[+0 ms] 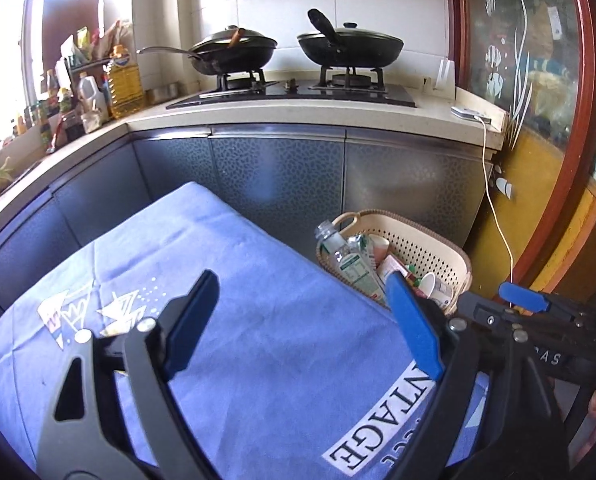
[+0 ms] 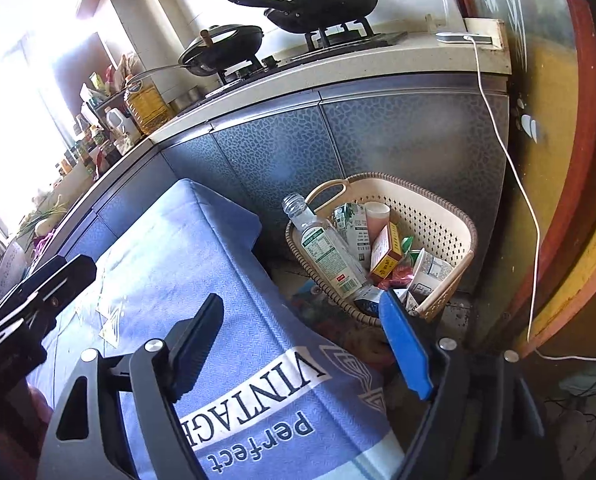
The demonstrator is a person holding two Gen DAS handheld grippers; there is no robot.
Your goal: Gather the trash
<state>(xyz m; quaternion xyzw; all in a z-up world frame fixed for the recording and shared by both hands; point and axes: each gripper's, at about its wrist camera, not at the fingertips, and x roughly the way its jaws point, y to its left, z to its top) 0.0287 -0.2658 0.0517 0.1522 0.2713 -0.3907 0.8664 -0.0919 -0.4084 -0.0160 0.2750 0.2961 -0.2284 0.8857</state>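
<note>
A beige perforated basket (image 1: 429,248) (image 2: 437,216) stands on the floor by the cabinets, right of a table under a blue cloth (image 1: 238,300) (image 2: 186,264). It holds a clear plastic bottle (image 2: 325,248) (image 1: 343,258), a red-and-yellow carton (image 2: 385,250), a paper cup (image 2: 429,270) (image 1: 437,286) and other wrappers. My left gripper (image 1: 301,300) is open and empty above the cloth. My right gripper (image 2: 301,324) is open and empty over the table's right edge, near the basket. The right gripper also shows at the right edge of the left wrist view (image 1: 529,304).
A counter (image 1: 437,120) carries a gas hob with two black pans (image 1: 349,46) (image 1: 234,50). Oil bottles and jars (image 1: 98,92) crowd the left counter. A white cable (image 2: 513,168) hangs from a charging device down the yellow wall beside the basket. A red-framed glass door (image 1: 537,80) is right.
</note>
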